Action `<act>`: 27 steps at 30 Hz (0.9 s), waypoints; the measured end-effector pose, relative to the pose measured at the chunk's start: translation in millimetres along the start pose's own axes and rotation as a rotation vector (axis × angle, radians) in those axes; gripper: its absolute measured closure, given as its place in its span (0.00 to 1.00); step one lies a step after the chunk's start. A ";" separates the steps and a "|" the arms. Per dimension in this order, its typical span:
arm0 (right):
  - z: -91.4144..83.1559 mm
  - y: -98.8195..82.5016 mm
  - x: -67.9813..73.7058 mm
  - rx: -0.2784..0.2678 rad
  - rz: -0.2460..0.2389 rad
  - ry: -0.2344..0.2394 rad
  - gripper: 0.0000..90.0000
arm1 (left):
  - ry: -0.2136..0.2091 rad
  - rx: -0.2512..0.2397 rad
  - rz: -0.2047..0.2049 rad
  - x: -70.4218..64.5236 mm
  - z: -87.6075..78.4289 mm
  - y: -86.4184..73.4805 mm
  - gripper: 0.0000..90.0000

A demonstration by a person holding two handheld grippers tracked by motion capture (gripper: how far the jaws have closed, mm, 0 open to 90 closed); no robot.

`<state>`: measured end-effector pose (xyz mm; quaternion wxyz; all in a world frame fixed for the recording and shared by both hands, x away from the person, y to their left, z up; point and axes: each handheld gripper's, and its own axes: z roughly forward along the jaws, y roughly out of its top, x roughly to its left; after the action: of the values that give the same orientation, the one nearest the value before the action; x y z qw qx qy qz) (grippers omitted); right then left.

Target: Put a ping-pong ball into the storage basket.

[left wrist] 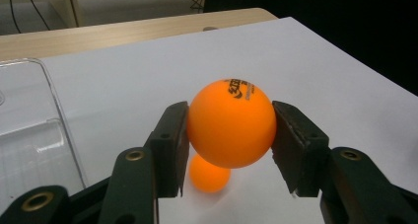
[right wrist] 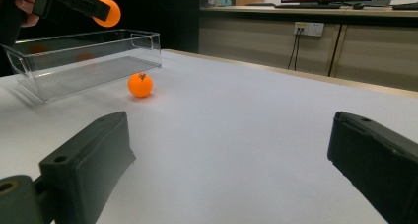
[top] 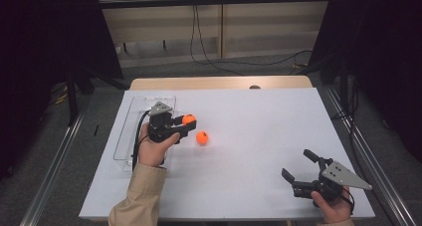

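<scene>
My left gripper [left wrist: 229, 135] is clamped on a smooth orange ping-pong ball with black print [left wrist: 230, 123], lifted off the white table sheet [top: 259, 131], pads on both its sides. Second matte orange ping-pong ball [top: 202, 137] lies on the sheet just below the held one, near the clear plastic rectangular bin [top: 124, 136]; nothing visible inside it. My right gripper [top: 297, 166] sits well apart, jaws spread with nothing between them.

Even overhead light falls on a white table [top: 249, 151], with dark surroundings on both sides.
A soft shadow sits under the resting orange ball [right wrist: 140, 85]; the near jaws blur in both gripper views, and the clear bin [right wrist: 84, 61] carries faint reflections.
</scene>
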<state>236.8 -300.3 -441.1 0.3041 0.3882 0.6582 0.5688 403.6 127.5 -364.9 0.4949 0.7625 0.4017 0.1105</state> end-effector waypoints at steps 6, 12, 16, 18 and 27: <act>0.1 -0.1 0.1 0.000 0.000 0.001 0.03 | 0.018 0.003 -0.003 3.6 -1.7 -0.5 0.56; 0.1 -0.1 0.2 0.001 0.000 0.000 0.03 | 0.032 0.000 -0.008 6.8 -3.6 -0.9 0.56; 0.1 -0.1 0.2 0.001 0.000 0.001 0.03 | 0.039 -0.004 -0.010 8.5 -5.9 -0.5 0.56; 0.1 -0.1 0.2 0.001 0.000 0.001 0.03 | 0.047 -0.001 -0.006 9.5 -7.3 -0.1 0.56; 0.4 -0.1 0.3 0.001 0.000 0.001 0.03 | 0.063 -0.013 -0.015 13.2 -12.1 0.5 0.56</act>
<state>236.9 -299.9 -441.2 0.3034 0.3880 0.6588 0.5686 405.7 145.0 -361.6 0.4876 0.7526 0.4220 0.1333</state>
